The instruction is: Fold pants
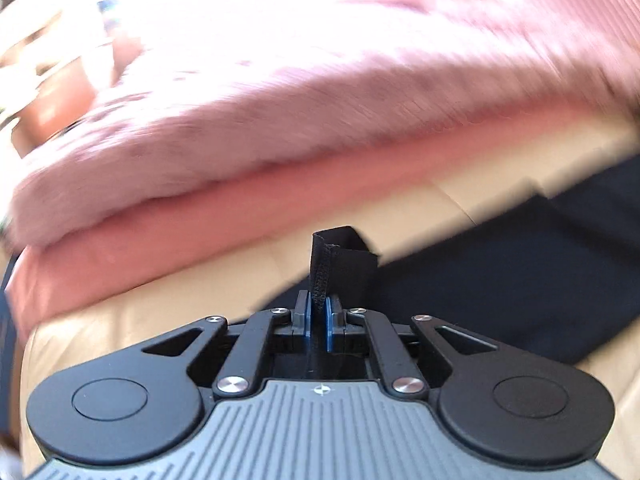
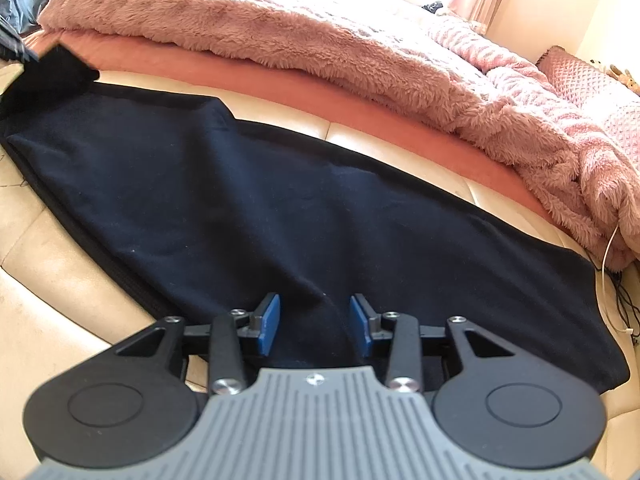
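My left gripper (image 1: 319, 306) has its jaws closed on a stitched hem corner of the dark navy pants (image 1: 500, 280), and the pinched fabric stands up between the blue pads (image 1: 307, 312) in a small folded peak; this view is smeared with blur, so little beyond the clamp reads sharply. The rest of the pants runs off to the right across the cream leather surface (image 1: 120, 320), which is padded and seamed like a sofa or bed end. My right gripper (image 2: 315, 320) sits low over the near edge of the same pants (image 2: 260, 200), jaws parted with the blue pads (image 2: 269, 322) standing clear on either side of a soft crease; the cloth lies between them, but I cannot see either pad pressing it. From this side the pants lie spread flat and lengthwise over the cream leather surface (image 2: 60, 264), with one far corner raised at the upper left. Behind them a pink fluffy blanket (image 2: 320, 40) lies heaped over a salmon sheet (image 2: 280, 84), just beside the pants' far edge
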Tool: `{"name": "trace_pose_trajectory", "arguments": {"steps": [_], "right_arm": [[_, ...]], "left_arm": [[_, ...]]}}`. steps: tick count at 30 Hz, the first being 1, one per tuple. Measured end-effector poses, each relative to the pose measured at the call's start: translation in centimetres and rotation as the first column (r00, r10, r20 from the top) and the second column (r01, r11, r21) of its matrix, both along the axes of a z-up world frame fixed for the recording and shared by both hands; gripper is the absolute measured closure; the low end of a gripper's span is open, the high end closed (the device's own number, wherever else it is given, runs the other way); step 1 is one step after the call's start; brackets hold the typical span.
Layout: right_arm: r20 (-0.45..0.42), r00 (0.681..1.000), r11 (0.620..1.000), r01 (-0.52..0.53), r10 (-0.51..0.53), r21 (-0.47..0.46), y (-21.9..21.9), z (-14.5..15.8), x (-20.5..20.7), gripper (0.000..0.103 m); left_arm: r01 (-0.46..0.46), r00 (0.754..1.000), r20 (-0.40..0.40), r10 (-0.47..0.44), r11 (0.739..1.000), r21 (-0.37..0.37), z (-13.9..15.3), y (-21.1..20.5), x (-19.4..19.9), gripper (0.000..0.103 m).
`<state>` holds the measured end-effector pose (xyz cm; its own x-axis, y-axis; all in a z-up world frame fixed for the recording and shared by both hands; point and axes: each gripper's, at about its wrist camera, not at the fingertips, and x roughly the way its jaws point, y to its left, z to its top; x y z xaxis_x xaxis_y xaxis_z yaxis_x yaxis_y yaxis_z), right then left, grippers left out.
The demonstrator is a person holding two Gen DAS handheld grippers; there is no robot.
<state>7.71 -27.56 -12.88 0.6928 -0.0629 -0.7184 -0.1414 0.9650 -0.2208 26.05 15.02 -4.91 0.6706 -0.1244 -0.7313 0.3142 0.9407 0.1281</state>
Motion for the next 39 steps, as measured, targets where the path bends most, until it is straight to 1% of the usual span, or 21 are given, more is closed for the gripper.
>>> {"name": "trace_pose_trajectory", "arguments": {"steps": [2,3,4,7,8,12,13,14,16,19,21,22,24,25,26,28,30,32,35,37,39], "right_arm": [[0.000,1.000,1.000,-0.003,0.003,-0.005,0.1,0.0,0.0,0.068],[-0.001,1.000,1.000,-0.005,0.005,-0.011,0.2,0.0,-0.1,0.068],[-0.001,1.000,1.000,-0.007,0.007,-0.015,0.2,0.0,-0.1,0.068],[-0.005,1.000,1.000,-0.001,0.001,-0.025,0.2,0.1,-0.1,0.068],[-0.007,1.000,1.000,0.001,-0.002,-0.028,0.1,0.1,-0.1,0.068],[-0.020,1.000,0.999,0.002,-0.003,-0.040,0.2,0.1,-0.1,0.068],[-0.022,1.000,0.999,0.002,-0.003,-0.042,0.1,0.1,-0.2,0.068],[-0.023,1.000,0.999,0.002,-0.003,-0.045,0.1,0.1,-0.2,0.068],[-0.026,1.000,0.999,0.002,-0.003,-0.051,0.2,0.1,-0.2,0.068],[-0.027,1.000,0.999,-0.004,0.003,-0.048,0.3,0.5,0.0,0.068],[-0.025,1.000,0.999,-0.008,0.007,-0.033,0.3,0.9,0.5,0.069],[-0.025,1.000,1.000,-0.010,0.009,-0.022,0.3,1.1,0.9,0.070],[-0.029,0.999,1.000,-0.012,0.012,0.002,0.2,1.5,2.2,0.077],[-0.030,0.999,1.000,-0.014,0.014,0.018,0.3,1.7,2.9,0.078],[-0.033,0.999,0.999,-0.016,0.017,0.039,0.3,1.8,3.8,0.079],[-0.047,0.999,0.995,-0.018,0.022,0.093,0.3,2.0,5.7,0.084],[-0.061,0.998,0.989,-0.025,0.034,0.148,0.7,2.0,7.8,0.090],[-0.071,0.995,0.977,-0.051,0.067,0.209,1.3,1.8,9.8,0.094],[-0.098,0.988,0.952,-0.087,0.121,0.292,2.7,0.9,12.9,0.096],[-0.111,0.988,0.957,-0.071,0.106,0.281,3.3,0.2,15.2,0.097],[-0.096,0.992,0.953,-0.052,0.084,0.297,3.5,-0.1,17.1,0.102]], "left_arm": [[-0.142,0.989,0.024,0.146,0.984,-0.112,0.7,3.1,-0.1,0.096],[-0.219,0.974,0.015,0.225,0.959,-0.179,0.7,4.9,-0.1,0.096],[-0.301,0.952,-0.020,0.306,0.921,-0.248,0.3,6.8,-0.2,0.096],[-0.514,0.854,-0.156,0.497,0.759,-0.399,-2.2,11.6,-1.5,0.096],[-0.559,0.824,-0.190,0.534,0.712,-0.425,-3.1,12.6,-2.1,0.097],[-0.680,0.722,-0.308,0.620,0.553,-0.481,-6.1,15.4,-3.7,0.096],[-0.694,0.708,-0.343,0.617,0.519,-0.500,-6.7,16.0,-3.8,0.096],[-0.698,0.704,-0.373,0.604,0.491,-0.522,-7.2,16.6,-3.7,0.096],[-0.698,0.700,-0.389,0.599,0.457,-0.552,-7.5,17.0,-3.8,0.088],[-0.683,0.709,-0.388,0.588,0.437,-0.585,-7.2,17.3,-3.8,0.067],[-0.685,0.712,-0.389,0.584,0.457,-0.567,-7.3,17.5,-3.4,0.067],[-0.687,0.713,-0.387,0.584,0.474,-0.551,-7.3,17.4,-3.2,0.068],[-0.688,0.717,-0.373,0.589,0.509,-0.518,-7.4,17.0,-2.8,0.073],[-0.696,0.712,-0.366,0.600,0.530,-0.485,-7.3,16.7,-2.6,0.091],[-0.703,0.707,-0.354,0.613,0.550,-0.451,-7.2,16.3,-2.4,0.103],[-0.705,0.704,-0.315,0.636,0.572,-0.420,-7.0,15.9,-2.2,0.103],[-0.707,0.699,-0.279,0.659,0.578,-0.408,-6.6,15.9,-2.3,0.103],[-0.714,0.693,-0.279,0.665,0.580,-0.392,-6.6,16.2,-2.2,0.103],[-0.723,0.688,-0.292,0.664,0.595,-0.351,-7.0,16.7,-2.3,0.103],[-0.724,0.687,-0.301,0.661,0.586,-0.364,-7.2,17.2,-2.4,0.103],[-0.728,0.682,-0.306,0.664,0.576,-0.372,-7.2,17.6,-2.6,0.103]]}}
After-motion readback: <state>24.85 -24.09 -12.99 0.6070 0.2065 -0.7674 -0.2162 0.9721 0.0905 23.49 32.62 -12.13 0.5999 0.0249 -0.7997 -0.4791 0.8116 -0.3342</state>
